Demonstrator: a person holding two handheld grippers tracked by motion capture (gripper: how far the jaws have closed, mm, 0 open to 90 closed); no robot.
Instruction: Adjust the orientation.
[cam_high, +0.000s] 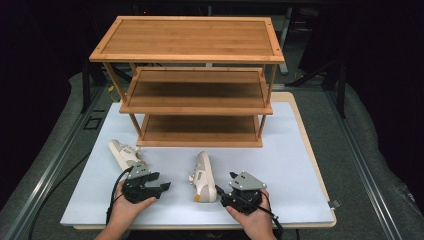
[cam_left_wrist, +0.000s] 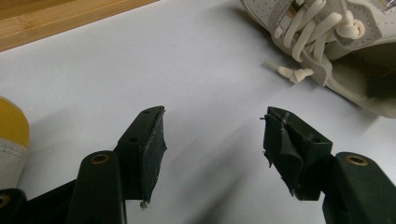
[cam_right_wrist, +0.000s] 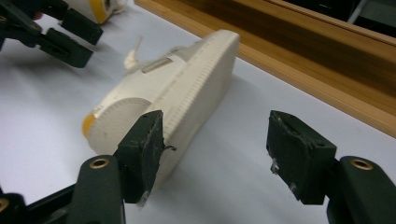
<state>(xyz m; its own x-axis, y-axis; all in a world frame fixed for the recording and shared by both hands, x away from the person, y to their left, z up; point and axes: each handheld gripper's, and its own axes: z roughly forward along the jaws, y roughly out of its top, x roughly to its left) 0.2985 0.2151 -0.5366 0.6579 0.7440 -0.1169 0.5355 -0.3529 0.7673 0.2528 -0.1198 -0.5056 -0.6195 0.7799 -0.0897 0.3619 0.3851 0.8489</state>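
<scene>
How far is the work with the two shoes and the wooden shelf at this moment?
Nothing looks done: the wooden shelf has all three boards bare. Both shoes lie on the white mat, the left shoe and the right shoe. Each hand-held gripper, left and right, is open beside a shoe, holding nothing. Grasping and placing remain.

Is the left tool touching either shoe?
Apart. In the left gripper view, the left tool stands open over bare mat, the laced shoe well beyond its tips.

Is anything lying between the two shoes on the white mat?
Yes. In the high view the left gripper sits between the left shoe and the right shoe, jaws open over bare white mat; nothing else lies there.
</scene>
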